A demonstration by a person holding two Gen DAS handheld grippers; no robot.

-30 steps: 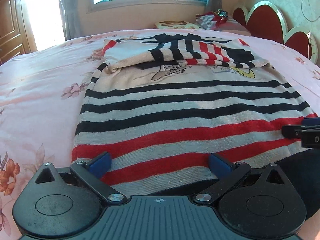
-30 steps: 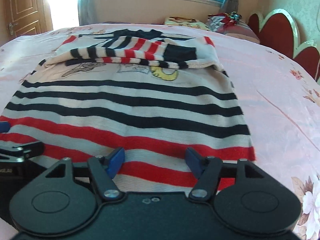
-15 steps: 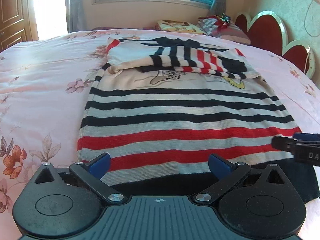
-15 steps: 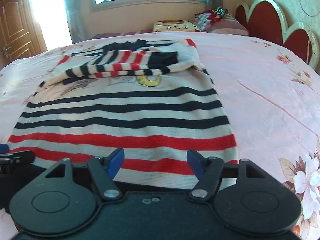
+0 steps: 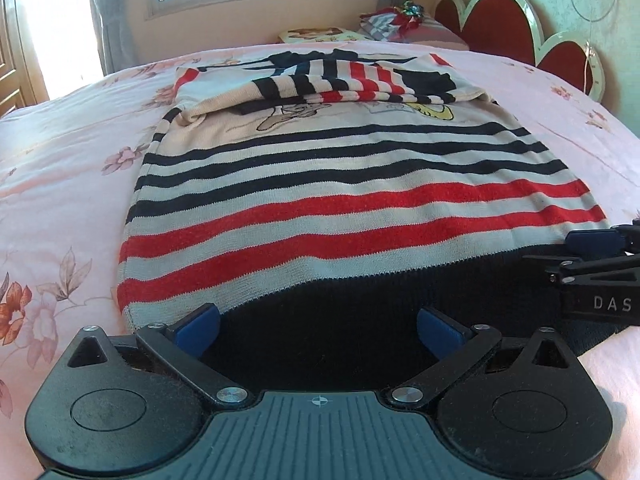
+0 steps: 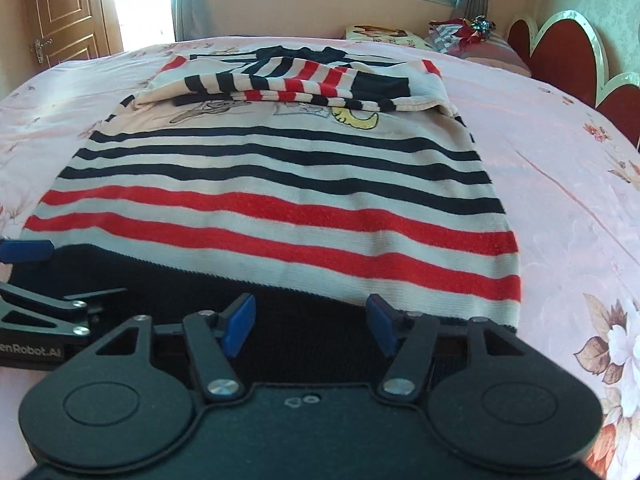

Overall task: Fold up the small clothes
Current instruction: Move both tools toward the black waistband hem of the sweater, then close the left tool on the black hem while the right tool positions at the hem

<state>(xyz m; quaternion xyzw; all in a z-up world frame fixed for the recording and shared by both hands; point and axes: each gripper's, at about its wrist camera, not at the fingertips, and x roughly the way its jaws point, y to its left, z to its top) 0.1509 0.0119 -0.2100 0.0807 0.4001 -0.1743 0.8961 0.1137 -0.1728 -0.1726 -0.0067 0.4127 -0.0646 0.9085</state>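
Sweater [image 5: 360,208] lies flat mid-frame on the pink bed [image 5: 60,208] (sleeves folded across the chest). Left gripper [image 5: 318,330] fingers spread wide over the dark hem; right gripper [image 6: 310,322] fingers closing, nothing pinched.

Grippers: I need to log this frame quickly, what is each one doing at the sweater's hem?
Left gripper: open, holding nothing, above the striped sweater's dark hem.
Right gripper: open, fingers closing, nothing pinched yet.
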